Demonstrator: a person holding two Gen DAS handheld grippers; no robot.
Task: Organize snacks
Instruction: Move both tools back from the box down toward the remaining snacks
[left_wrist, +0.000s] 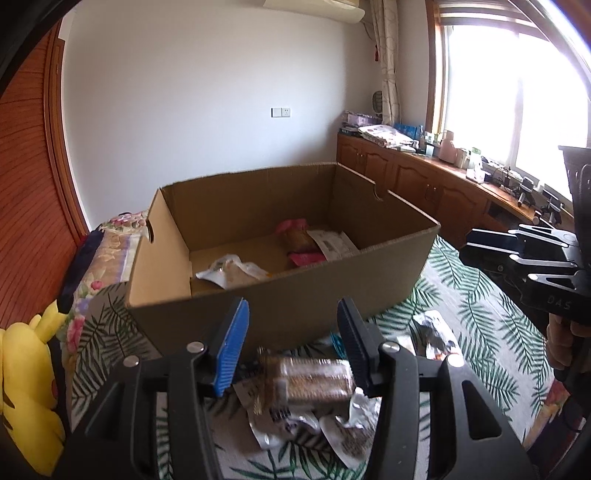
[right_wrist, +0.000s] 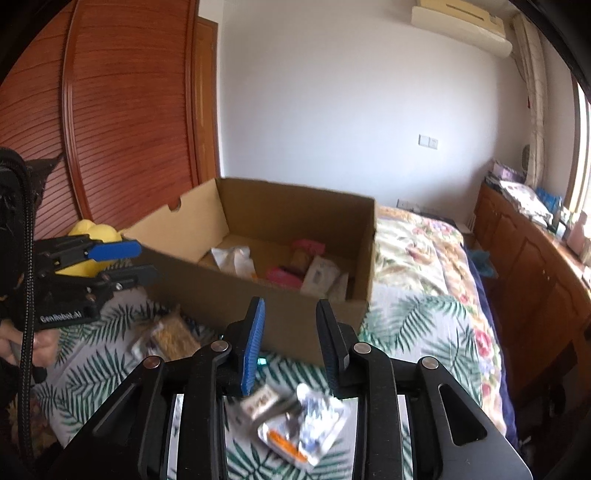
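An open cardboard box stands on the bed; it also shows in the right wrist view. Inside lie a white packet, pink packets and a white-labelled packet. My left gripper is open above a clear packet of brown biscuits lying with silver packets on the bedspread. My right gripper is open above a blurred silver and blue packet. A brown snack packet lies left of it.
The bed has a green leaf-print cover and a floral quilt. A yellow plush toy lies at the left. Wooden cabinets with clutter line the window wall. A slatted wooden wardrobe stands behind.
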